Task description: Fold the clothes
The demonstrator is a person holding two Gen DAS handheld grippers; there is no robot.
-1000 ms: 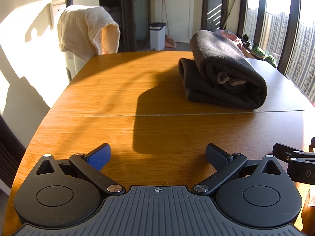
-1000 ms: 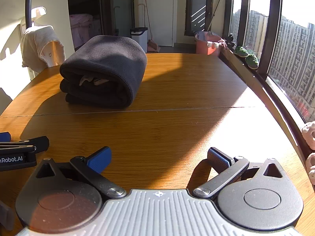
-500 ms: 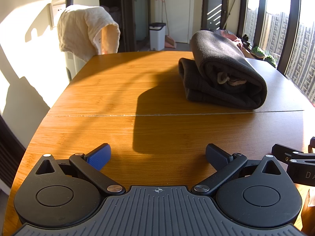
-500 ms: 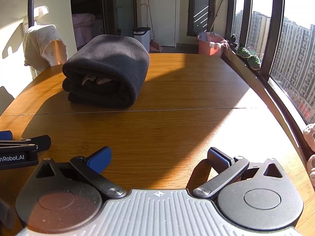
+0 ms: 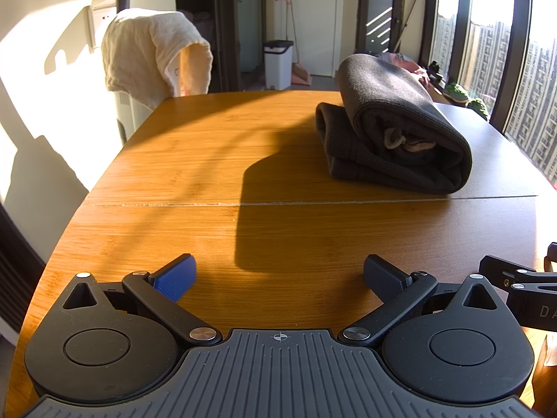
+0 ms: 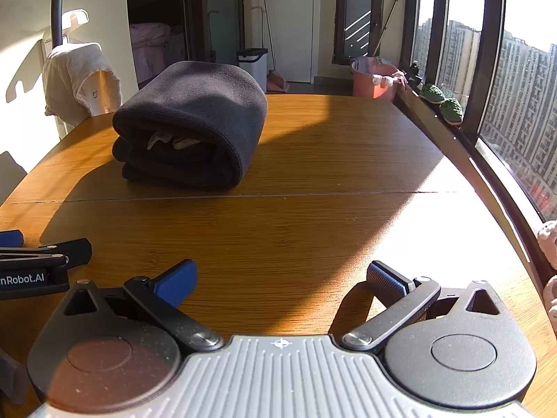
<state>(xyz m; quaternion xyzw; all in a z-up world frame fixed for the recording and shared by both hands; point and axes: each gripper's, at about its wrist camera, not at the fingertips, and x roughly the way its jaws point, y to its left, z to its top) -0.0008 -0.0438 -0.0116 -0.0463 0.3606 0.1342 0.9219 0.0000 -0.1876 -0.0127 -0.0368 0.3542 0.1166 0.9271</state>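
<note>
A dark grey garment (image 5: 393,129) lies folded in a thick bundle on the wooden table (image 5: 209,160), with a pale drawstring showing in its open end. It also shows in the right wrist view (image 6: 191,132), left of centre. My left gripper (image 5: 278,275) is open and empty, low over the near table edge, well short of the bundle. My right gripper (image 6: 282,278) is open and empty, beside the left one, also well short of it. Each gripper's side shows at the edge of the other's view.
A cream towel (image 5: 153,52) hangs over a chair at the table's far left. A white bin (image 5: 278,64) and a broom stand by the back door. A pink tub (image 6: 374,80) and a window ledge with green slippers (image 6: 442,101) run along the right.
The right gripper has shifted slightly, so the bundle sits a little more to the right in its view. The left gripper has barely moved. Both stay open.
</note>
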